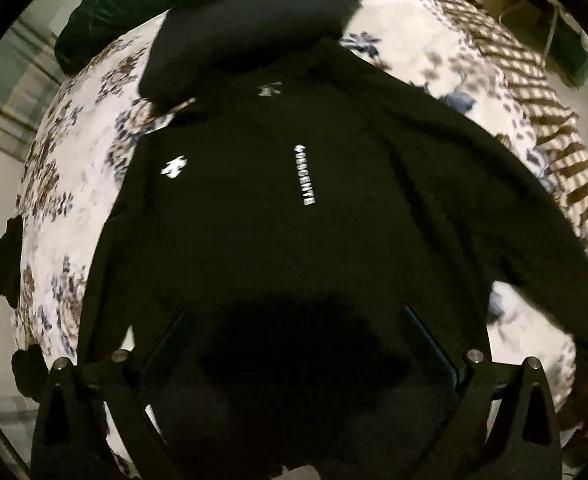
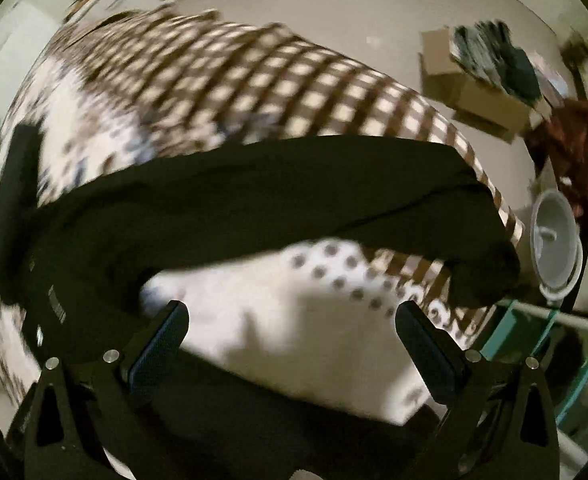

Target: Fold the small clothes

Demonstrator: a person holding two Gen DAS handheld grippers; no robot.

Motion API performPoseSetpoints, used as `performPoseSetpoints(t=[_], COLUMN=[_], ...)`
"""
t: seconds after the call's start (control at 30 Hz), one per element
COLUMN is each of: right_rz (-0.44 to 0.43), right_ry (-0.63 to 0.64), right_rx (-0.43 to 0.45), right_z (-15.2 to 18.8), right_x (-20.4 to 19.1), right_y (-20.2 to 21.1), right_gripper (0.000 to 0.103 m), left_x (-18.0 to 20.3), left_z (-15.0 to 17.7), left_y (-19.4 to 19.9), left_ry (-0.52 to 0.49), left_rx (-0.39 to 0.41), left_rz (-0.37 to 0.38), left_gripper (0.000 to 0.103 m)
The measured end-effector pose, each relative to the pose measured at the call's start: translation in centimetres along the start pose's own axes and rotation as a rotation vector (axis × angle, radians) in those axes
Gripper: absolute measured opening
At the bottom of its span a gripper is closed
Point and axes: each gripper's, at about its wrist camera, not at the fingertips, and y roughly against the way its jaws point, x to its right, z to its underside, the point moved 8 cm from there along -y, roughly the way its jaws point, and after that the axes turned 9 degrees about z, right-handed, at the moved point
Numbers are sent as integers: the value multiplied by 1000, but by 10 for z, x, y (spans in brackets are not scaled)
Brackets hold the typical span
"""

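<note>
A black hoodie (image 1: 277,208) with white logos and lettering lies flat, front up, on a floral bedsheet (image 1: 73,216), its hood (image 1: 249,28) at the far end. My left gripper (image 1: 298,340) hovers over the hem, open wide with nothing between its fingers. In the right wrist view one black sleeve (image 2: 253,200) stretches across the bed, and its cuff (image 2: 486,276) ends near the right edge. My right gripper (image 2: 294,324) is open just short of the sleeve, over bare white sheet (image 2: 294,320). Both views are blurred.
A brown-and-cream checked blanket (image 2: 253,72) covers the far side of the bed. A dark green garment (image 1: 133,4) lies beyond the hood. On the floor are cardboard boxes (image 2: 478,96) with clothes, a white lidded pot (image 2: 554,236), reddish cloth (image 2: 574,140) and a teal rack (image 2: 542,332).
</note>
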Motion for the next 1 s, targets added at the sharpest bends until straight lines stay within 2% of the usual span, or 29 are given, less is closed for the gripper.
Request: performPoseSetpoints(t=[0.13, 0.23, 0.37, 0.43, 0.53, 0.57, 0.63, 0.7, 0.77, 0.87, 0.93, 0.97, 1.0], right_rz=[15, -21, -109, -184, -259, -268, -276, -251, -216, -160, -170, -194, -217], right_ry=[-106, -209, -355, -432, -548, -572, -600, -605, -604, -579, -561, -562, -574], right_rx=[-19, -45, -65, -73, -22, 8, 60, 81, 99, 160, 152, 134, 99], right_z=[-14, -23, -32, -37, -45, -49, -57, -59, -56, -53, -41, -37, -33], right_x=[35, 60, 85, 93, 110, 116, 128, 139, 149, 179, 193, 200, 208], right_y=[-35, -61, -88, -99, -102, -101, -99, -99, -95, -77, -65, -65, -69], right_gripper=[103, 103, 103, 103, 96, 91, 74, 30, 14, 12, 13, 20, 39], left_x=[14, 22, 31, 33, 37, 39, 42, 46, 49, 55, 60, 62, 64], left_z=[-3, -3, -1, 2, 6, 7, 11, 14, 17, 20, 22, 23, 24], left_y=[-22, -32, -39, -42, -42, -42, -43, -45, -46, -47, -47, -47, -49], left_ry=[-10, -20, -37, -38, -45, -49, -58, -68, -76, -91, -103, -107, -111], left_rx=[-21, -30, -39, -48, -50, -51, -54, -61, -67, -73, -74, -76, -82], left_rz=[-9, -17, -24, -19, -17, -19, -22, -25, -25, -18, -14, -13, -9], left_gripper=[103, 103, 103, 103, 103, 103, 103, 103, 103, 103, 103, 103, 103])
